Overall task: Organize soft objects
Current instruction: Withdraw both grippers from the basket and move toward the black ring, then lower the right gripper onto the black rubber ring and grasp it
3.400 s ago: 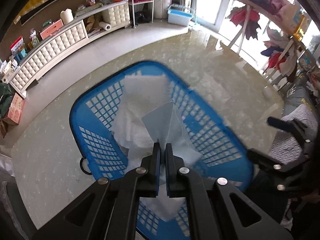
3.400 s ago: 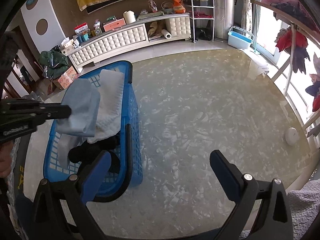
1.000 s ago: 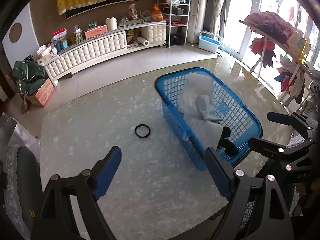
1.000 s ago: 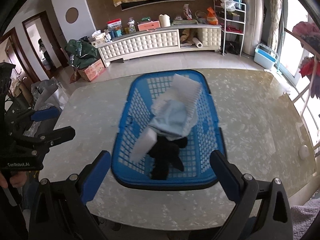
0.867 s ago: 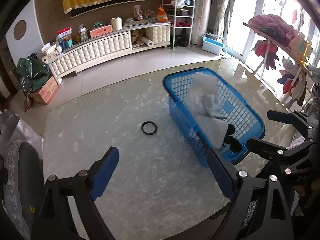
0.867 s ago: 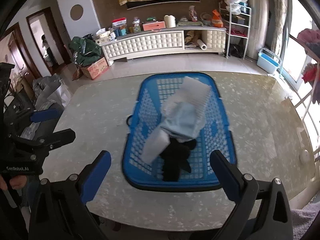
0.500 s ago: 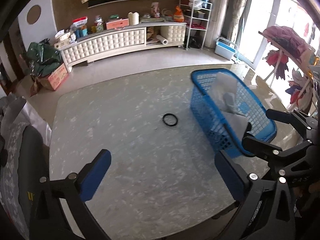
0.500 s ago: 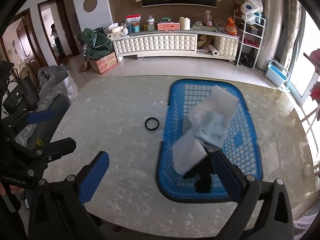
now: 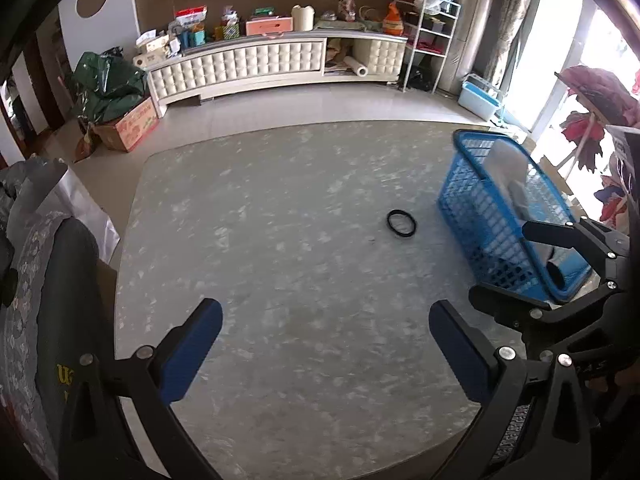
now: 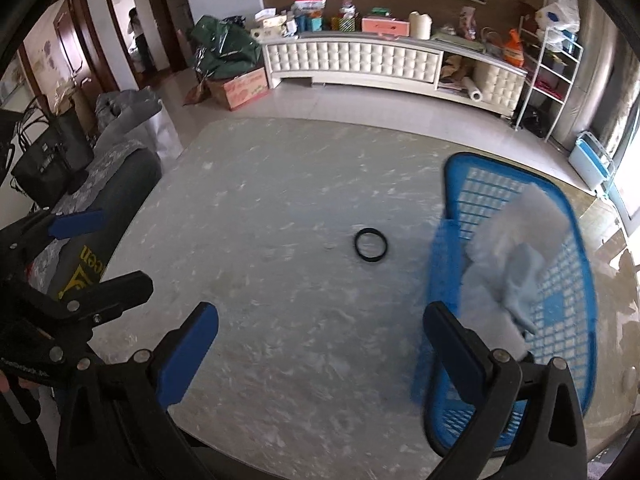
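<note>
At the lower left of the left wrist view the left gripper (image 9: 324, 340) stands with its jaws spread as wide as they go, having just finished opening, and nothing lies between them but bare counter (image 9: 256, 240). Right of centre a black ring (image 9: 401, 222) lies flat on the counter, just beside the blue basket (image 9: 472, 216) at the right edge, where the white cloth (image 9: 506, 164) and pale blue cloth (image 10: 520, 280) are piled with a dark item under them. In the right wrist view the right gripper (image 10: 320, 340) also gapes wide and empty, low in the frame. The ring looks like the one thing still out, so the next pick is probably that: come down straight over it, set one finger inside the loop and one outside, and close gently so it does not skate away across the smooth top.
</note>
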A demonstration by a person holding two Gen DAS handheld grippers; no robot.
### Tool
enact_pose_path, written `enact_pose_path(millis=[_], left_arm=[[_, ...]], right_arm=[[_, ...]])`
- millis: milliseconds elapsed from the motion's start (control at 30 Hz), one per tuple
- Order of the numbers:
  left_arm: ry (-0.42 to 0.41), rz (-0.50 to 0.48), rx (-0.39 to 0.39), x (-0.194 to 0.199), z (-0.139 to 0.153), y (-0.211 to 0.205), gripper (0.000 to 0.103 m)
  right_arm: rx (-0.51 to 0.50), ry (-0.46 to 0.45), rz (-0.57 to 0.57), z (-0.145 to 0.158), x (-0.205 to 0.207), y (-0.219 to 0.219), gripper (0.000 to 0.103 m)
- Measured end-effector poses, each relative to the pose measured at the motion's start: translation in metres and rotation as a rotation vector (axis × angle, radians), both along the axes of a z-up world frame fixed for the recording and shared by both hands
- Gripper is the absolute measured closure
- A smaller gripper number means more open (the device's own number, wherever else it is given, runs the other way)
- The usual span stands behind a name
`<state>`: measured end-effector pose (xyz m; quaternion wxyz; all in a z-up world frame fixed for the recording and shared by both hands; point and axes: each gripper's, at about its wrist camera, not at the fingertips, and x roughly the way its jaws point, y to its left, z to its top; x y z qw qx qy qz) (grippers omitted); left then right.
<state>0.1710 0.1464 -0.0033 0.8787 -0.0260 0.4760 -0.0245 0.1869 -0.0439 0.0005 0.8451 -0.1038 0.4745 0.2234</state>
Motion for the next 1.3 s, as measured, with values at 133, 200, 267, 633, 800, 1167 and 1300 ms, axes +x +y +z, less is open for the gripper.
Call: enact_pose_path(millis=[133, 200, 267, 633, 800, 1167, 1300], left_arm=[[0.023, 0.018, -0.002, 0.008, -0.013, 0.016, 0.000], [0.030, 0.031, -0.001, 0.012, -0.019, 0.024, 0.000], [0.042, 0.045, -0.001, 0.017, -0.029, 0.033, 0.000], [0.098, 0.070, 0.015, 0.053, -0.075, 0.055, 0.000], [0.109, 0.048, 0.021, 0.072, -0.086, 0.051, 0.000], [0.118, 0.015, 0.065, 0.117, -0.110, 0.043, 0.000], [0.123, 0.016, 0.066, 0.130, -0.117, 0.044, 0.000]], right_arm=[[-0.008, 0.024, 0.008, -0.011, 0.007, 0.016, 0.000], [-0.016, 0.033, 0.003, -0.018, 0.009, 0.022, 0.000], [-0.018, 0.051, -0.013, -0.026, 0.013, 0.027, 0.000], [-0.043, 0.086, -0.116, -0.061, 0.040, 0.042, 0.000], [-0.030, 0.106, -0.172, -0.075, 0.057, 0.038, 0.000], [-0.012, 0.122, -0.239, -0.095, 0.086, 0.024, 0.001], [-0.010, 0.128, -0.244, -0.100, 0.091, 0.024, 0.003]])
